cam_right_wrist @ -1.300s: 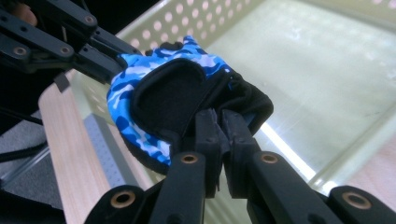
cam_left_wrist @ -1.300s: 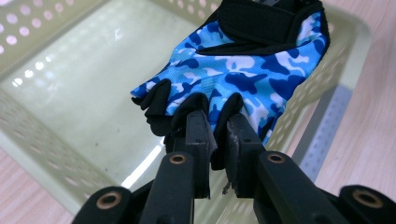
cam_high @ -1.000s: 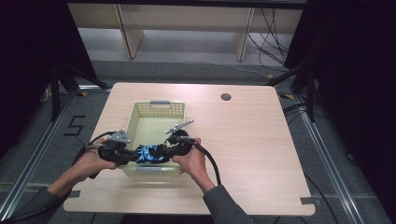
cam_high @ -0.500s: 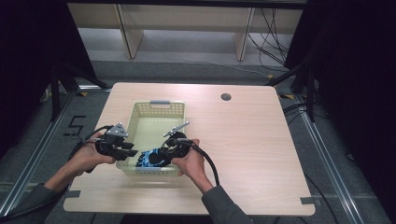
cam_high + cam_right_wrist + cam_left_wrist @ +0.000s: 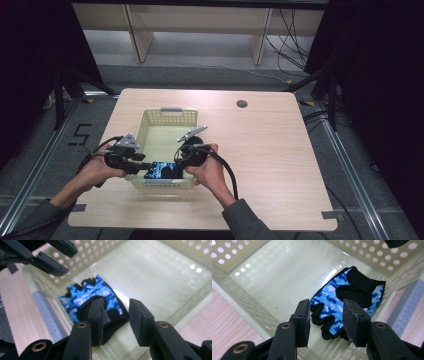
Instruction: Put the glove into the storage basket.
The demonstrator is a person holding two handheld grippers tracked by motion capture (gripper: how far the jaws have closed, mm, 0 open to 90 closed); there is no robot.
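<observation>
Both tongs, left (image 5: 325, 322) and right (image 5: 116, 315), gape empty over the glove (image 5: 348, 298), finger stubs pointing toward the left tongs.

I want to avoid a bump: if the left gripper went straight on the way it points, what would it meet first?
Probably the blue camouflage glove on the basket floor; the left gripper is open and aimed at its finger end, though depth is uncertain.

A basket (image 5: 167, 119) sits on the bench (image 5: 270, 155), toward its left half. A glove (image 5: 161, 171) lies in the basket against its near wall. The left tool (image 5: 143, 167) is at the glove's left, the right tool (image 5: 176, 161) at its right.
</observation>
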